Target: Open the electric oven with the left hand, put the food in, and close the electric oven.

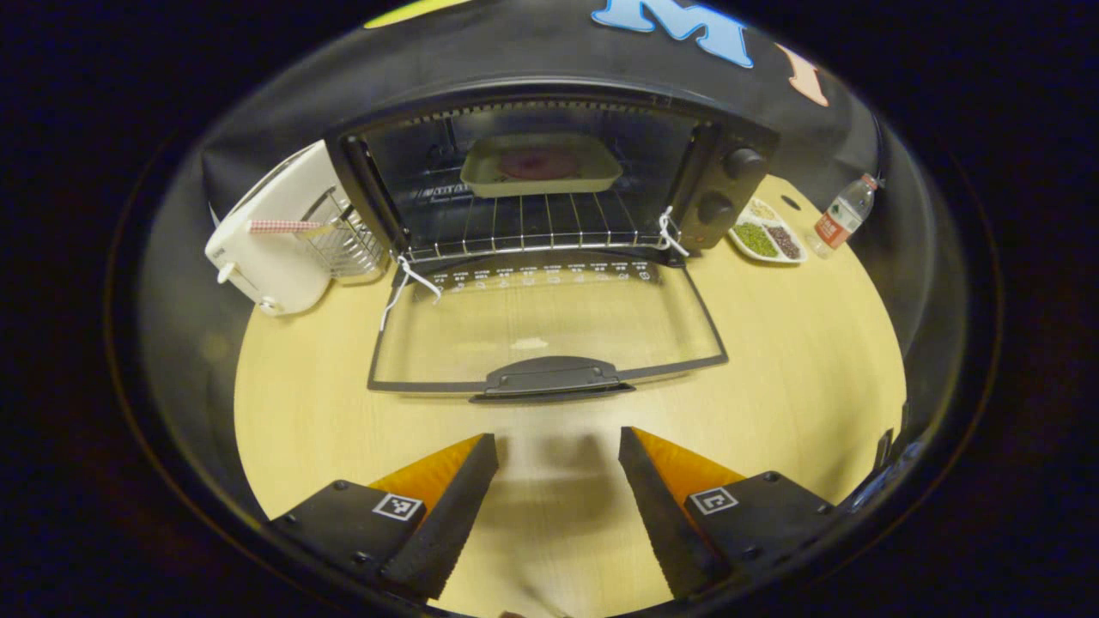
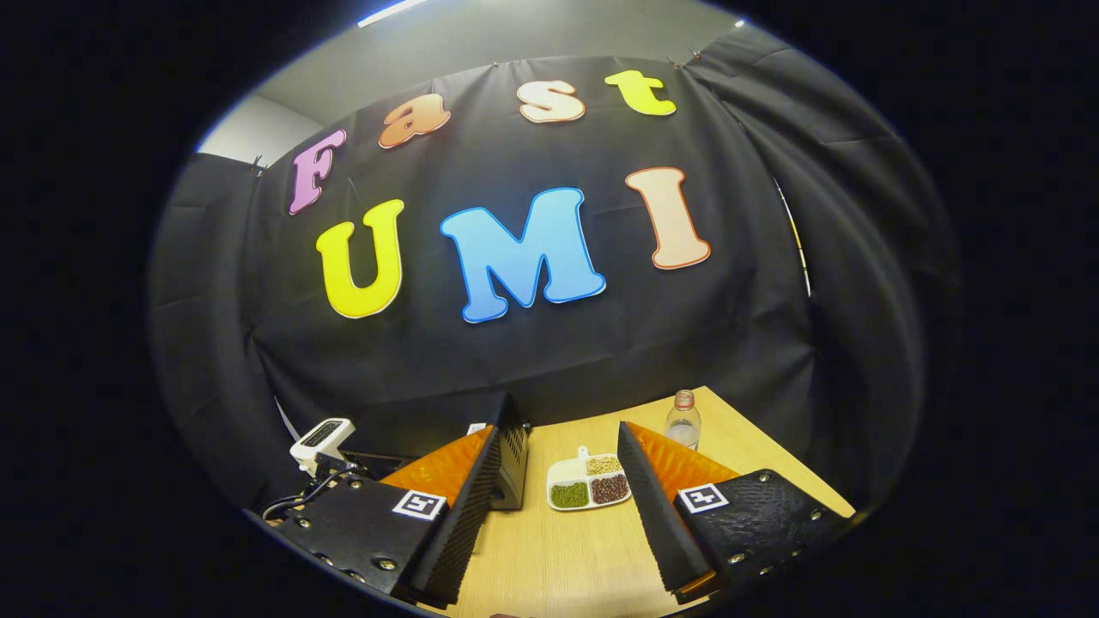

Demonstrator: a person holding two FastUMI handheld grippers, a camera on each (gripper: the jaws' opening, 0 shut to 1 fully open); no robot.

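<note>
Oven point(image 1: 549, 189) open beyond the left hand-held gripper point(image 1: 558, 446).

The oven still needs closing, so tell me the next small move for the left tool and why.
Probably bring the left tool forward and under the door handle to lift it. The oven door lies fully open on the table, the food tray already sits on the rack, and the tool is open and holds nothing.

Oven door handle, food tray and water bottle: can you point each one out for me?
Door handle point(image 1: 549, 378), left gripper view: middle of the dark grip.
Food tray point(image 1: 541, 165), left gripper view: its centre, inside the oven.
Water bottle point(image 1: 844, 216), left gripper view: its labelled body.
</note>
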